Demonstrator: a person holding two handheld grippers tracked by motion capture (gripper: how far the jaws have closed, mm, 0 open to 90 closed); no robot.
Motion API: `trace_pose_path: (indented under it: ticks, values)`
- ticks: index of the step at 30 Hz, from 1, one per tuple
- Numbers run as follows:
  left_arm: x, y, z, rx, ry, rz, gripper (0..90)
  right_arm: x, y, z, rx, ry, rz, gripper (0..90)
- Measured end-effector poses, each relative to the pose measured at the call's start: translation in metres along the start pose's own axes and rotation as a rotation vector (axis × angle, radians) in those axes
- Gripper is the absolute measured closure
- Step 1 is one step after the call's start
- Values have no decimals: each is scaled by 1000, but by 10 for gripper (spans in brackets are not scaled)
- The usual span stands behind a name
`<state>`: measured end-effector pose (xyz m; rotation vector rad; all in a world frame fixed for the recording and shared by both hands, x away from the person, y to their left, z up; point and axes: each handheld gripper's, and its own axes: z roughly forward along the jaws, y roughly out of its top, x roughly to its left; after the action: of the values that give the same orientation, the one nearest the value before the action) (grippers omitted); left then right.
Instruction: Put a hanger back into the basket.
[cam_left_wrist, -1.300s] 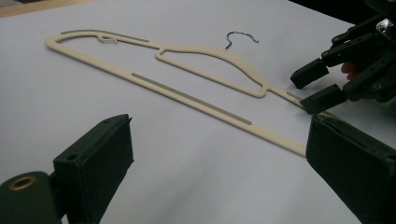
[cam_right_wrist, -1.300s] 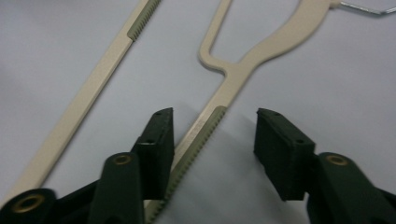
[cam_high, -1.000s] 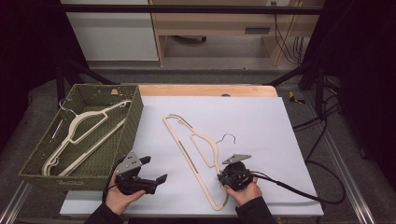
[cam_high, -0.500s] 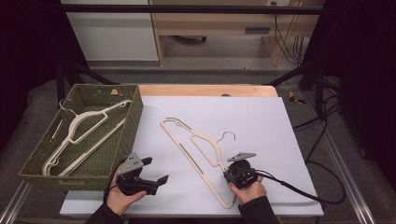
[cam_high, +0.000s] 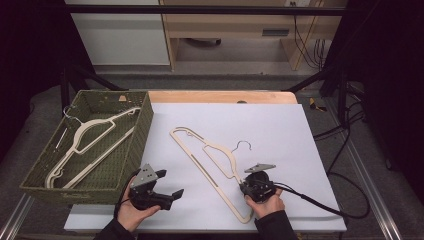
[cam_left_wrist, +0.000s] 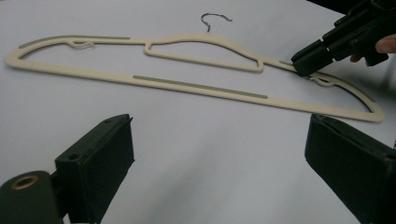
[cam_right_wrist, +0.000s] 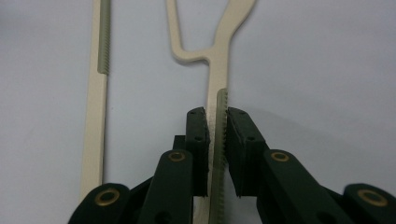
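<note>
Hanger (cam_high: 212, 165) of cream plastic lies flat on the white bench (cam_high: 280, 130), right of the green basket (cam_high: 131, 150). The right hand-held gripper (cam_right_wrist: 217, 135) has just been closing and pinches its ribbed shoulder bar; the left hand-held gripper (cam_left_wrist: 219, 154) rests spread wide, holding nothing.

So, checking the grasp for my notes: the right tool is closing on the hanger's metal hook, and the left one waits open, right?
Not the hook. The right gripper view shows the right tool closing on the hanger at its ribbed shoulder arm. The left tool does wait open.
</note>
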<state>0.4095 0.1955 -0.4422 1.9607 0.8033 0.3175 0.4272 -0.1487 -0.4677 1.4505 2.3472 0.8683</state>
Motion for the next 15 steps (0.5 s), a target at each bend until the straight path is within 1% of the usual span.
trace_pose_path:
  ticks: [1,2,5,7,9,11,14,15]
  values:
    - [0,1,0,-2,-1,-3,79,-1,0,-1,-14,0,0,800]
    - [0,2,1,-3,-1,1,80,-3,1,-1,-11,-6,-19,800]
    - [-1,7,3,-5,0,-1,81,-4,2,-6,-36,-3,-42,801]
    - [-1,12,5,-5,2,5,83,-4,3,-10,-55,9,-63,801]
    - [-1,18,7,-8,5,15,83,-3,3,-14,-72,21,-71,801]
    - [0,25,10,-10,12,22,84,-3,3,-18,-92,26,-90,801]
    - [3,37,18,-16,13,13,87,-3,2,-21,-110,33,-152,802]
    - [3,41,21,-12,9,9,87,-2,2,-21,-112,34,-153,802]
